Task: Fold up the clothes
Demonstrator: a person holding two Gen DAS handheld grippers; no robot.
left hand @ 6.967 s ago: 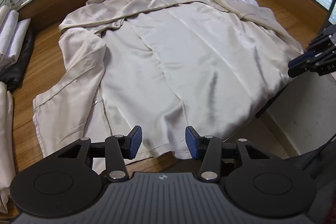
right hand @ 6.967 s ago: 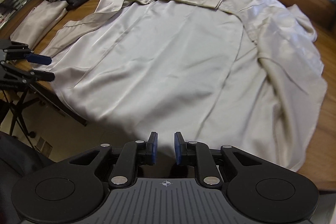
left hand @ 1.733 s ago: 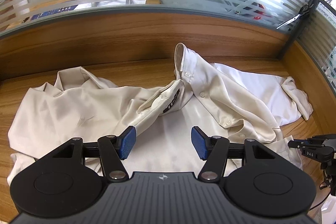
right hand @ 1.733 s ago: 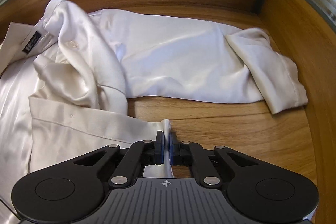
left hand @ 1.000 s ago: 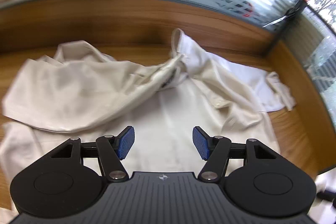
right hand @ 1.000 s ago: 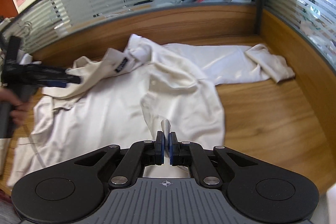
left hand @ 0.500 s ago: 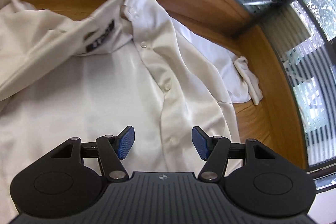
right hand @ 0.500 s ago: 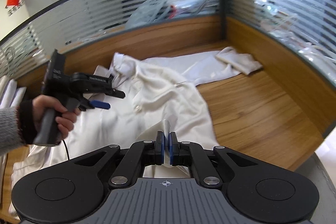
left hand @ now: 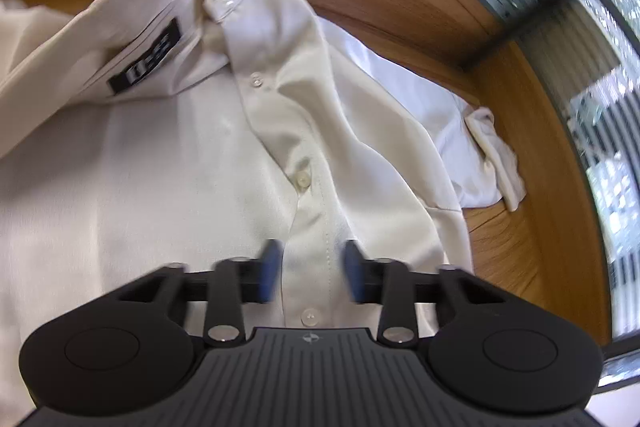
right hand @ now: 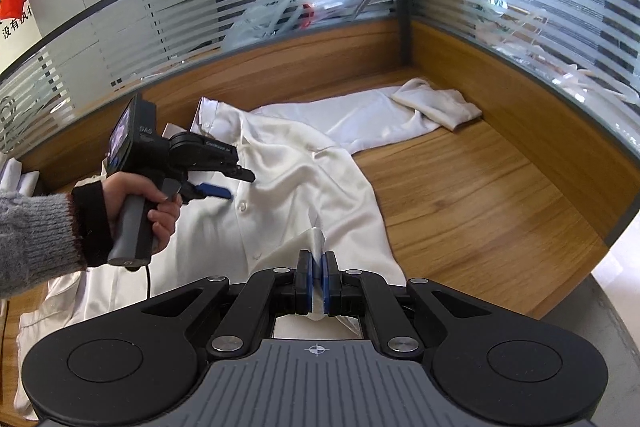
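- Left gripper (left hand: 310, 275): jaws closing, button strip of shirt (left hand: 160, 167) between them.
- Right gripper (right hand: 316, 277): jaws clamped on shirt's edge.
- Shirt spread on worktop (right hand: 480, 195).

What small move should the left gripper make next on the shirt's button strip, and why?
Probably let the left gripper finish closing on the button placket. Its jaws are closing with the strip between the blue pads, apparently not yet pinched. The right gripper is shut on the shirt near its lower edge, so a second grip would let both hands move that front panel.
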